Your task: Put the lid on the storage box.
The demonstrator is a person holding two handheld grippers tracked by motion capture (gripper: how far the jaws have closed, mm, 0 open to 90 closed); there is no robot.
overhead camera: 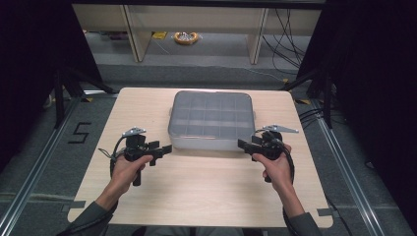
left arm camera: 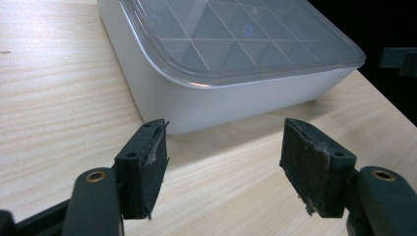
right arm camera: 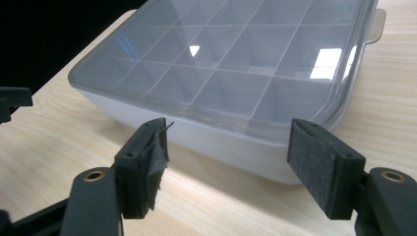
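A white divided box (overhead camera: 211, 120) with a clear lid sits at the table's centre back. My left gripper (overhead camera: 166, 149) is open just off the box's near left corner, held in a hand. In the left gripper view the box (left arm camera: 221, 78) lies ahead of the left gripper (left arm camera: 223, 162), whose wide-apart jaws hold nothing. My right gripper (overhead camera: 243, 144) is open by the near right corner. In the right gripper view the box (right arm camera: 231, 93) fills the space beyond the right gripper (right arm camera: 226, 164), which is empty too. The lid's small tab (right arm camera: 376, 24) sticks out at one side.
The light wooden table (overhead camera: 196, 191) has bare surface in front of the box. Beyond the table are floor, shelving legs and cables (overhead camera: 285, 39). A yellow object (overhead camera: 186, 37) lies on the floor far back. Black curtains flank both sides.
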